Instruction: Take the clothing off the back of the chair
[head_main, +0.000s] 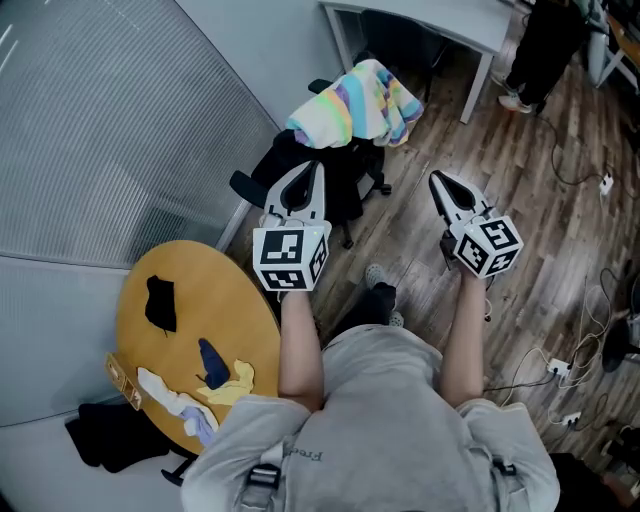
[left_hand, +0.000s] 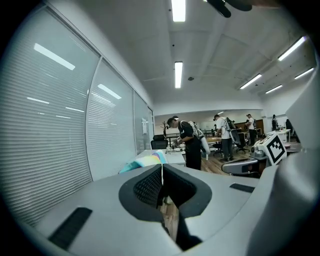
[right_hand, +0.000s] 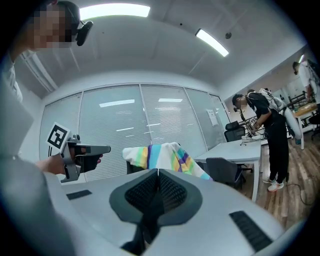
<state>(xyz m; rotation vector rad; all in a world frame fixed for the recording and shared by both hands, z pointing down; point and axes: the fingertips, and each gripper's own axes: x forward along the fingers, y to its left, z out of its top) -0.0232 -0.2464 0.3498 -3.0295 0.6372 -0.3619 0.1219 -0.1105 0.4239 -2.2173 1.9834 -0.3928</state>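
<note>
— How are the arms held?
— Both bare forearms reach straight ahead from the body, roughly side by side. The left gripper (head_main: 317, 168) and the right gripper (head_main: 436, 180) point nearly level toward the black office chair (head_main: 350, 190).
— And the jaws?
— Pressed together on both, with nothing between them.
— Where's the clothing?
— The striped pastel garment (head_main: 355, 105) is draped over the chair's back, ahead of both grippers. From the right gripper view, the left gripper sits just left of it, apart from the fabric.
— The right one?
— Off to the chair's right, above the wooden floor (head_main: 530, 180).
— Anything beside the person?
— A round wooden surface (head_main: 190, 300) at the left, scattered with small cloths.
</note>
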